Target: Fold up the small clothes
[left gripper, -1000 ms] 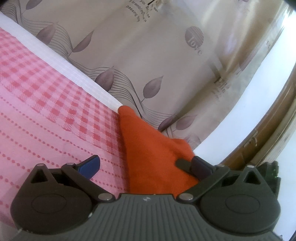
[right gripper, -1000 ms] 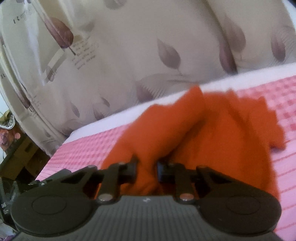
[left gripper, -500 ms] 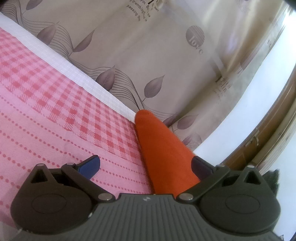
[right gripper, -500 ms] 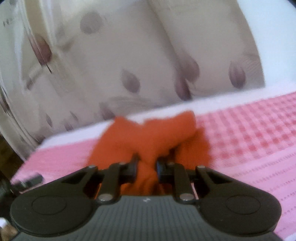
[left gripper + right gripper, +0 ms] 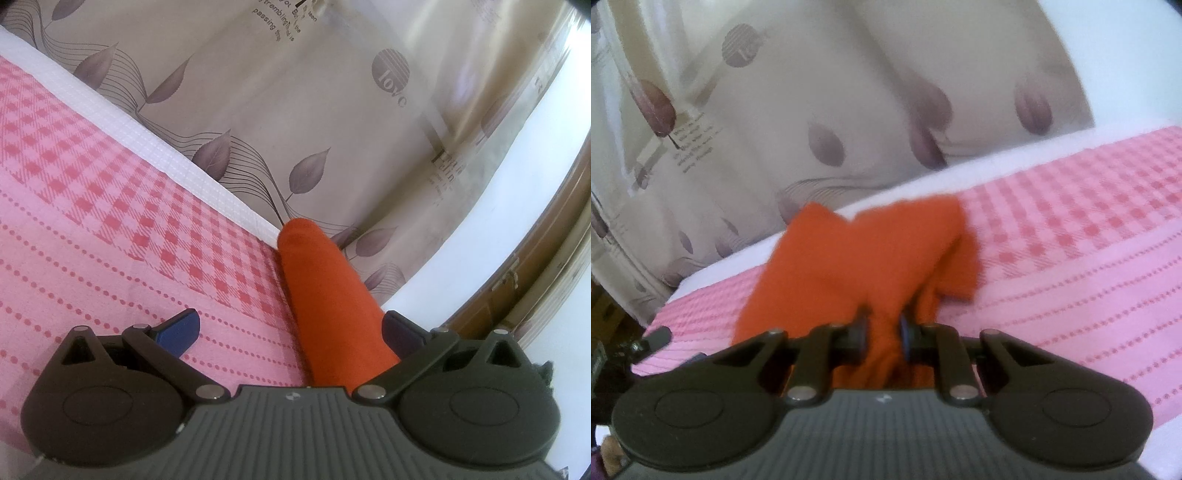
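Narrowing since before, the orange garment bunches in the right gripper.

Camera placement: two wrist fisheyes, low over the pink checked bedspread.
Each looks forward along its fingers toward the leaf-print curtain beyond it; both share bedspread, curtain and orange cloth.

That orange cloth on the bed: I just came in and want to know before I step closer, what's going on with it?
A person is folding a small orange garment on a bed with a pink checked bedspread, using a two-finger tool in each hand. The right tool is shut on a bunched fold of the garment. The left tool is open, the fabric lying against one finger but not pinched. The fold isn't finished yet.
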The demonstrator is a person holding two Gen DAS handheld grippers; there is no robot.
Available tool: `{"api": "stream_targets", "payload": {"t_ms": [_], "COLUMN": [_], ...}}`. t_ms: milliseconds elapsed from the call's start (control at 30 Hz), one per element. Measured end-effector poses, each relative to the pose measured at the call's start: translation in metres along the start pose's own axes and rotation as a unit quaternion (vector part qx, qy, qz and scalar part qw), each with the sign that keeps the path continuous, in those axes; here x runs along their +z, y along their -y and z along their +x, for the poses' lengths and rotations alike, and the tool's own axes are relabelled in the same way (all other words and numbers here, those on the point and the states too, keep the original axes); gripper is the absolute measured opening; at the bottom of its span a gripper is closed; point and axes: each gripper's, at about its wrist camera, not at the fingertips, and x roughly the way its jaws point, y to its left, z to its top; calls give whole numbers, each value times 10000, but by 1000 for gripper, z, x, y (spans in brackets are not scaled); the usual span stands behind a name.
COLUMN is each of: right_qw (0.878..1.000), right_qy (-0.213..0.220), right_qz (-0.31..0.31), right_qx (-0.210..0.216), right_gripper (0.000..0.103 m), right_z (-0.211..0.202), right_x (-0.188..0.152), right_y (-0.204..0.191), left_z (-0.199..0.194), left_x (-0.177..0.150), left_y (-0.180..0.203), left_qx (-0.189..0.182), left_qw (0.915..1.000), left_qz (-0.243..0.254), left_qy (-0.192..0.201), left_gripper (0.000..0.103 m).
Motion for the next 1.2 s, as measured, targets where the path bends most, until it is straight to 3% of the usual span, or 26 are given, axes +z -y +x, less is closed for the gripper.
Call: {"api": "stream_targets", "payload": {"t_ms": [167, 233, 333, 467, 567, 633, 800, 833, 900, 967, 1033, 1133, 1167, 1200], "right_qw": [9997, 9992, 9975, 9974, 9981, 9980, 9837, 9798, 9725, 9658, 9594, 9503, 9479, 9472], "right_qy": [33, -48, -78, 378, 530, 451, -405, -511, -800, -1048, -1219, -1331, -1363, -1360], "right_qz": [232, 300, 590, 540, 167, -387, -1751, -1935, -2187, -2364, -2520, -2801, -2864, -2875], "right_qx": [29, 240, 387, 283, 267, 223, 8, -54, 105, 169, 344, 274, 294, 410], "right_gripper": [15, 17, 18, 18, 18, 18, 19, 21, 36, 69, 74, 69, 50, 41], "right_z": [-4, -2, -2, -20, -19, -4, 70, 82, 105, 125, 140, 150, 152, 152], "right_x": [-4, -2, 2, 18, 50, 72, 116, 121, 129, 130, 125, 112, 108, 107], "right_y": [12, 10, 15, 16, 7, -5, -26, -30, -31, -33, -36, -40, -40, -41], "left_z": [-1, -1, -4, 8, 37, 56, 91, 90, 88, 89, 86, 86, 85, 84], "left_x": [0, 2, 1, -4, -17, -28, -51, -50, -52, -54, -54, -55, -55, -54], "left_y": [0, 3, 23, 67, 103, 115, 102, 103, 100, 101, 98, 98, 97, 95], "left_qx": [-34, -100, -148, -778, -1154, -1203, -1242, -1277, -1415, -1389, -1448, -1458, -1457, -1453], "left_qw": [10000, 9999, 9992, 9941, 9836, 9783, 9760, 9739, 9718, 9712, 9712, 9713, 9716, 9719], "left_qz": [-4, 37, 362, 748, 1290, 1527, 1098, 1203, 1203, 1259, 1248, 1247, 1237, 1222], "left_qy": [13, -81, 26, -81, -510, -721, -1413, -1441, -1456, -1468, -1424, -1403, -1395, -1389], "left_gripper": [103, 103, 103, 103, 102, 97, 92, 94, 99, 99, 102, 103, 103, 103]}}
